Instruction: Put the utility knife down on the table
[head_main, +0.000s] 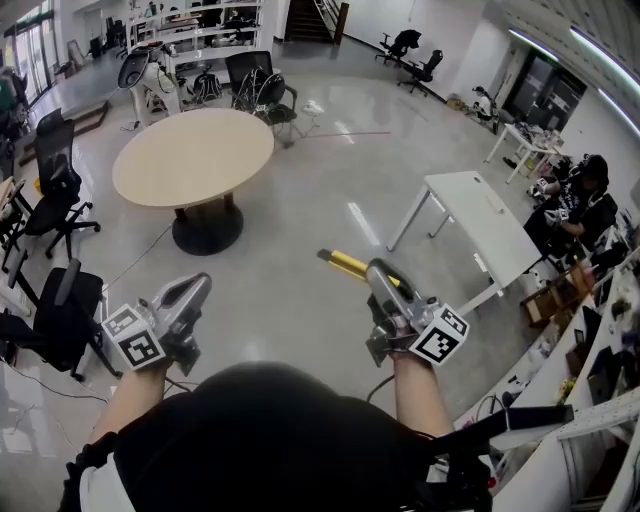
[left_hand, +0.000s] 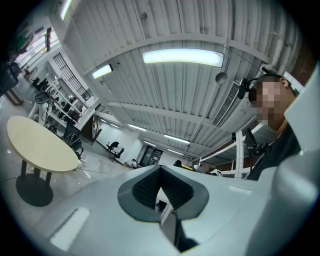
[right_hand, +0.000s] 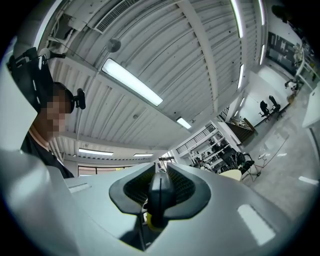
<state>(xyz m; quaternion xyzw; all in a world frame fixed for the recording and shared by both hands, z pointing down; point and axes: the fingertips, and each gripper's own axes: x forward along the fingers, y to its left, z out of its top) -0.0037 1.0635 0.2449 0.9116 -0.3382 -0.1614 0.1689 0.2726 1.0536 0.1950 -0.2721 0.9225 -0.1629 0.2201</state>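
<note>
The knife (head_main: 349, 265) is likely light and rigid, with a hard, fairly smooth body that could pivot or slip in a narrow pinch. The best hold is across the flat sides of the handle near its middle, well away from the blade end. I judge it tough enough to be set down without special care, though it should be laid flat, not dropped.

It has a long, slim, yellow body with a dark end pointing away from the person. In the right gripper view only a dark part (right_hand: 159, 195) with a little yellow beneath it shows.

The right hand-held gripper (head_main: 380, 272) has its jaws nearly together, the pads pressing on the knife from both sides. The knife juts forward in the air over the floor (head_main: 330, 170), well apart from both tables.

The left hand-held gripper (head_main: 198, 286) is closed and holds nothing.

The round table (head_main: 190, 155) stands ahead to the left, the white table (head_main: 480, 215) to the right.
</note>
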